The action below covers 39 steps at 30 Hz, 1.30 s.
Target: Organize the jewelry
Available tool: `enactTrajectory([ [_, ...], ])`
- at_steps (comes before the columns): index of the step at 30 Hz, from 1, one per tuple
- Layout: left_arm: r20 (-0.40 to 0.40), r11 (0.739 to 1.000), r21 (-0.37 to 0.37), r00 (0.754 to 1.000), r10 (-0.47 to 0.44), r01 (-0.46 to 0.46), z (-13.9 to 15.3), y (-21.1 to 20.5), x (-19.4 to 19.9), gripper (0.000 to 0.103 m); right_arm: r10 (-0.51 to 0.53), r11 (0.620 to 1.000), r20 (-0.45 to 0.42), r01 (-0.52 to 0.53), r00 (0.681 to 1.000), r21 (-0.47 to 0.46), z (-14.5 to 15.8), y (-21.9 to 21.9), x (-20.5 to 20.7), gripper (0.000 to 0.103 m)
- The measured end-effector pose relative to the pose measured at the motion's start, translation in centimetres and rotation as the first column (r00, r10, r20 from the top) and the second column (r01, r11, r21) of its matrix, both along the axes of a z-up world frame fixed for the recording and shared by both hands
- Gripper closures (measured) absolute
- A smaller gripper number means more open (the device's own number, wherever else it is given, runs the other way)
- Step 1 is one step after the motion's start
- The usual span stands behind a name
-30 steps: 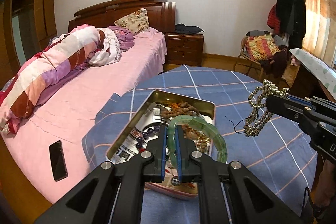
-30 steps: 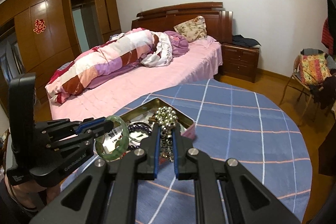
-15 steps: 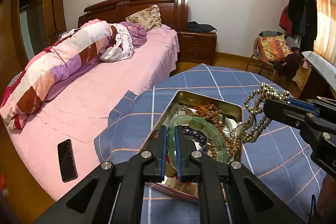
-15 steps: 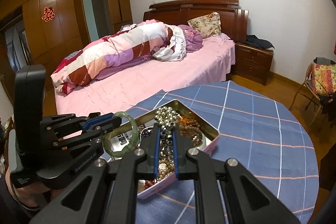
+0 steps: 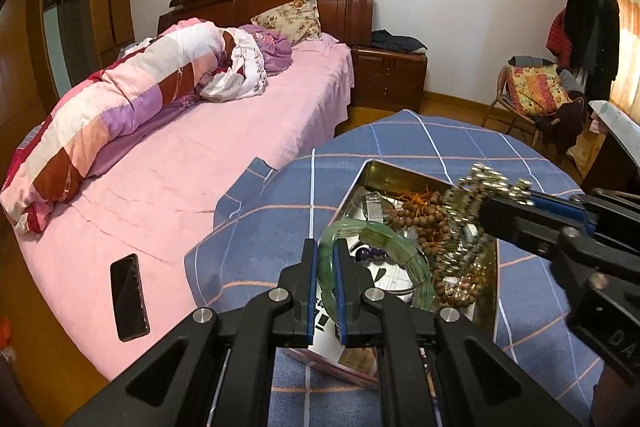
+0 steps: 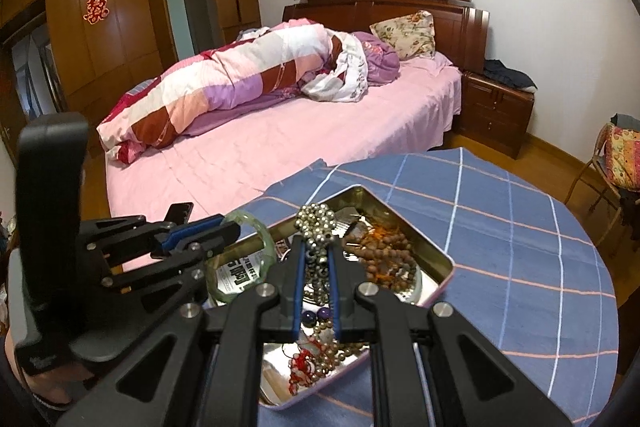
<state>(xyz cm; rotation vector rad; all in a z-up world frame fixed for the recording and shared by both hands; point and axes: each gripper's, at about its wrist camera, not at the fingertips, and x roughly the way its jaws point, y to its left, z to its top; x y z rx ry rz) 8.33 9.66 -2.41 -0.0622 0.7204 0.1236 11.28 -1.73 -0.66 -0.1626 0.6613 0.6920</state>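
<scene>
Left wrist view: left claw (image 5: pixel 328 283) clenched on green jade bangle (image 5: pixel 384 259), poised over open metal tin (image 5: pixel 400 173) on blue checked tabletop (image 5: pixel 420 139). Bangle: rigid, smooth, likely brittle; grip across the band. Right claw (image 6: pixel 316 279) clamps silver bead strand (image 6: pixel 316 219): limp, dangling, probably light; pinch a bunched section.

Soft daylight, fisheye views, mostly sharp.

We saw even, fairly bright light coming from the curtain (image 5: pixel 628 39) at the far right, which was washed out. The tin (image 6: pixel 436 251) gave off glare from its shiny floor. Motion blur smeared the silver beads (image 5: pixel 476 195) in the left view. Straight lines bowed toward the edges, and black vignetting filled the corners.
</scene>
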Motion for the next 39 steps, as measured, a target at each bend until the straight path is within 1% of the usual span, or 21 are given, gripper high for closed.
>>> enactTrajectory([
  [6,-0.018,1.000,-0.004,1.000,-0.014,0.014,-0.6,-0.1,0.2,0.096,0.006,0.999,-0.043,-0.007,0.999,-0.038,-1.7,1.2,1.1,0.090],
  [8,-0.035,1.000,-0.013,0.999,-0.021,0.020,-0.9,-0.2,0.3,0.095,0.012,0.998,-0.064,-0.016,0.998,-0.056,-2.4,1.5,1.3,0.088],
  [9,-0.041,0.999,-0.019,0.999,-0.028,0.027,-1.0,-0.2,0.4,0.093,0.008,0.999,-0.063,-0.011,0.998,-0.053,-2.6,1.5,1.4,0.087],
  [10,-0.048,0.999,-0.024,0.998,-0.030,0.029,-1.2,-0.3,0.4,0.089,0.006,0.999,-0.067,-0.010,0.998,-0.048,-2.7,1.4,1.5,0.084],
  [11,-0.051,0.999,-0.020,0.998,-0.027,0.026,-1.2,-0.4,0.4,0.088,0.009,0.999,-0.084,-0.012,0.996,-0.041,-2.8,1.2,1.6,0.079],
  [12,-0.053,1.000,-0.015,0.998,-0.024,0.023,-1.3,-0.4,0.4,0.085,-0.002,0.999,-0.091,-0.001,0.996,-0.040,-3.0,1.0,1.8,0.078],
  [14,-0.058,1.000,-0.020,0.998,-0.015,0.013,-1.4,-0.3,0.4,0.081,-0.020,0.999,-0.092,0.016,0.996,-0.045,-2.9,0.7,1.8,0.068],
  [15,-0.059,0.999,-0.033,0.998,-0.009,0.007,-1.4,-0.1,0.4,0.074,-0.029,0.999,-0.093,0.025,0.995,-0.044,-2.9,0.4,1.9,0.066],
  [16,-0.060,0.999,-0.038,0.998,-0.001,-0.001,-1.4,0.0,0.3,0.064,-0.037,0.999,-0.092,0.033,0.995,-0.041,-2.8,0.1,1.8,0.062],
  [17,-0.057,0.999,-0.038,0.998,0.018,-0.020,-1.3,0.2,0.2,0.059,-0.048,0.998,-0.091,0.044,0.995,-0.038,-2.7,-0.3,1.8,0.056],
  [18,-0.050,0.999,-0.041,0.998,0.026,-0.028,-1.3,0.3,0.0,0.050,-0.060,0.998,-0.090,0.057,0.994,-0.035,-2.6,-0.5,1.8,0.052],
  [19,-0.042,0.998,-0.051,0.999,0.030,-0.032,-1.1,0.5,-0.3,0.043,-0.080,0.997,-0.090,0.078,0.993,-0.024,-2.4,-1.2,1.7,0.044],
  [20,-0.039,0.998,-0.060,0.999,0.030,-0.033,-1.0,0.5,-0.5,0.041,-0.090,0.996,-0.093,0.089,0.992,-0.012,-2.3,-1.7,1.5,0.038],
  [22,-0.030,0.997,-0.070,0.999,0.032,-0.034,-0.8,0.4,-1.0,0.040,-0.099,0.995,-0.086,0.099,0.991,0.003,-1.9,-2.7,1.0,0.035],
  [24,-0.024,0.997,-0.074,0.999,0.034,-0.036,-0.5,0.4,-1.4,0.040,-0.115,0.993,-0.070,0.115,0.991,-0.006,-1.6,-3.3,0.4,0.034],
  [26,-0.013,0.995,-0.088,0.999,0.040,-0.041,-0.2,0.4,-1.9,0.040,-0.125,0.992,-0.055,0.125,0.991,0.004,-1.2,-4.0,-0.4,0.030],
  [28,0.002,0.995,-0.086,0.999,0.043,-0.043,0.3,0.3,-2.4,0.040,-0.136,0.990,-0.042,0.137,0.990,0.016,-0.8,-4.6,-0.9,0.028],
  [33,0.031,0.996,-0.077,0.999,0.042,-0.040,1.3,0.2,-3.3,0.040,-0.149,0.988,-0.019,0.149,0.989,0.048,0.0,-5.5,-1.8,0.027],
  [39,0.058,0.997,-0.065,0.997,0.043,-0.039,2.2,0.1,-4.0,0.040,-0.164,0.984,-0.020,0.165,0.986,0.064,0.1,-6.0,-1.9,0.026],
])
